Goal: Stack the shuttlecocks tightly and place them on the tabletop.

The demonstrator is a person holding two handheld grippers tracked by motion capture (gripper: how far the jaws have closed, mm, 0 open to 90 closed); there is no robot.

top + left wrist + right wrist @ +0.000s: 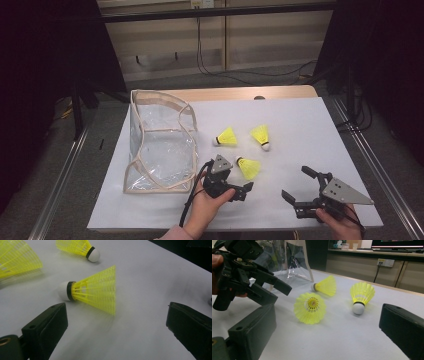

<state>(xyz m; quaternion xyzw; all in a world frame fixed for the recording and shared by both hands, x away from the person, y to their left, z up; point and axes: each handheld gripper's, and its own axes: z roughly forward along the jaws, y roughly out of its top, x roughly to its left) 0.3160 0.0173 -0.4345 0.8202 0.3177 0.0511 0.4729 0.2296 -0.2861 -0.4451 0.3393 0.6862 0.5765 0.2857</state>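
Note:
Three yellow shuttlecocks lie on the white sheet (300,125). The nearest shuttlecock (248,167) (92,291) (310,307) rests on its side just beyond my left gripper (240,179) (116,321), which stands open with nothing between its jaws. A second shuttlecock (227,136) (15,260) (325,286) and a third shuttlecock (261,136) (80,248) (361,296) lie farther back. My right gripper (297,183) (328,315) is open too, near the front right, facing the shuttlecocks. In the right gripper view the left gripper (272,290) shows in a hand at the left.
A clear plastic bag (160,145) (294,262) with beige trim stands open on the sheet's left side. Bare white sheet stretches to the right and back. The wooden table edge (240,94) shows behind, with cables on the floor beyond.

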